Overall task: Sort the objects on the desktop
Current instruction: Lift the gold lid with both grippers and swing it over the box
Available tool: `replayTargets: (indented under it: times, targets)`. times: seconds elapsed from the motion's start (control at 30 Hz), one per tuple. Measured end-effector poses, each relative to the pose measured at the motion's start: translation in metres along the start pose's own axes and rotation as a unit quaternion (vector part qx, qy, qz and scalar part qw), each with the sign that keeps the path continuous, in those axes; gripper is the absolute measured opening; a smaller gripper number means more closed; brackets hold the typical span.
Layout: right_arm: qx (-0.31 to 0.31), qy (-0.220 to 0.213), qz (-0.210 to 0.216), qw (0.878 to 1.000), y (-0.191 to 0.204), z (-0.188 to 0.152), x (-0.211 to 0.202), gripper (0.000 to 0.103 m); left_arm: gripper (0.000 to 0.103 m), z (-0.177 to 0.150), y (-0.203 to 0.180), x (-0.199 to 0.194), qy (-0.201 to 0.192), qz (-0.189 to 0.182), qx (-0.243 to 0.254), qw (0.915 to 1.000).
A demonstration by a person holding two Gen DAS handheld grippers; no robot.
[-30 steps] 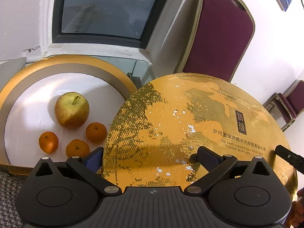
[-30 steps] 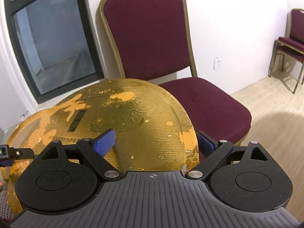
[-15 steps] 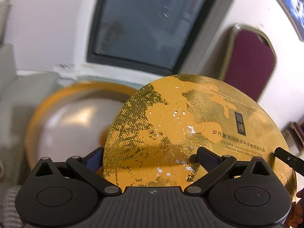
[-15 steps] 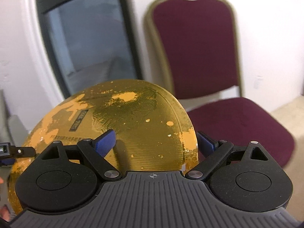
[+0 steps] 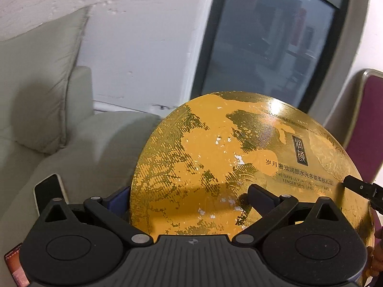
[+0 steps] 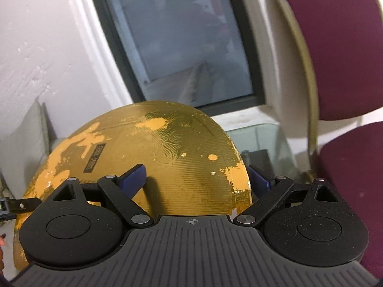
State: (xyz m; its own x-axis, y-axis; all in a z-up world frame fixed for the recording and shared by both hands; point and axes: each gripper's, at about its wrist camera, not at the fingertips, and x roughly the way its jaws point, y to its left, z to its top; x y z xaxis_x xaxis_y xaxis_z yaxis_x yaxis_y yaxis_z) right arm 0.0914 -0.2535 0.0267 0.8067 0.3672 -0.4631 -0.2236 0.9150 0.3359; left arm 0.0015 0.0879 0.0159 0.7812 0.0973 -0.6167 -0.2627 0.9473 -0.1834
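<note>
Left gripper and right gripper were each clamped on the gold lid's rim, holding it aloft.

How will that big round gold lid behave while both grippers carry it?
The gold lid looks stiff, holding flat between the left gripper and right gripper. Its glossy foil may be slippery. Wide and edge-held, it could tilt or swing.
</note>
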Motion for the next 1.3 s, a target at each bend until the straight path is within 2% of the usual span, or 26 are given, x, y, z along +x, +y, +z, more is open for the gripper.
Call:
replayTargets:
  times: [0.23,0.37,0.9,1.3]
  targets:
    - [-0.014,0.009,0.009,1.000,0.021,-0.004,0.043,0.094,0.101,0.013,0.019,0.021,-0.007,0.014,-0.014,0.9998]
    - [-0.019,0.019,0.003,1.000,0.033,-0.005,0.053,0.094,0.101,0.014,0.024,0.035,0.000,0.012,-0.019,0.9997]
    - [-0.012,0.058,-0.015,0.998,0.019,-0.014,0.091,0.094,0.101,0.005,0.023,0.075,0.018,0.019,-0.017,0.9995]
    - [-0.008,0.077,-0.013,0.997,0.008,-0.016,0.105,0.094,0.100,-0.003,0.018,0.083,0.027,0.027,-0.017,0.9991]
